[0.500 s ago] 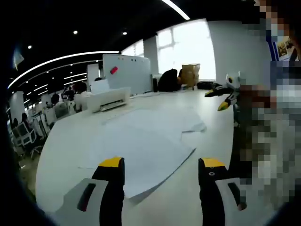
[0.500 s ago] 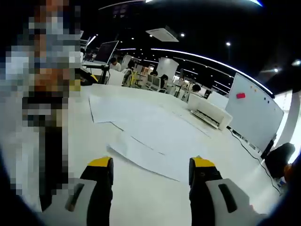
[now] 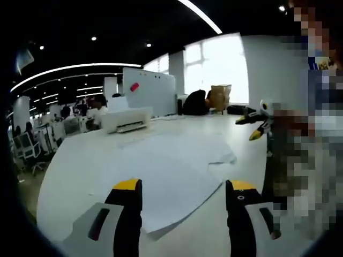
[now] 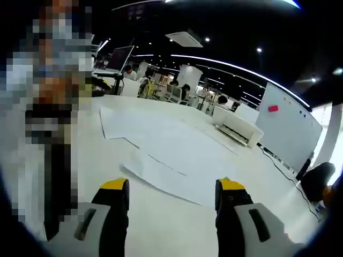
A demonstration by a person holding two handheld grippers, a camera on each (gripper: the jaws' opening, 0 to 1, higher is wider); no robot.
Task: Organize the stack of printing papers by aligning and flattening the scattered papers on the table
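Several white printing papers [image 3: 171,166] lie scattered and overlapping on a white table [image 3: 69,160]. In the left gripper view my left gripper [image 3: 182,187] is open, its yellow-tipped jaws hovering just above the nearest sheet's corner. The right gripper view shows the same spread of papers [image 4: 166,144] from the other side, with my right gripper [image 4: 172,187] open above the bare table just short of the nearest sheet's edge. The other gripper [image 3: 257,115] shows at the right of the left gripper view, held by a person.
A white printer [image 3: 126,119] [image 4: 238,128] stands on the far part of the table. A whiteboard [image 3: 147,91] [image 4: 289,128] stands behind it. A black bag [image 3: 194,103] and a cardboard box [image 3: 218,92] sit by the window. People sit at desks in the background.
The left gripper view has shifted slightly, the scene sitting a little lower and closer. The papers and the right gripper view are almost unchanged.
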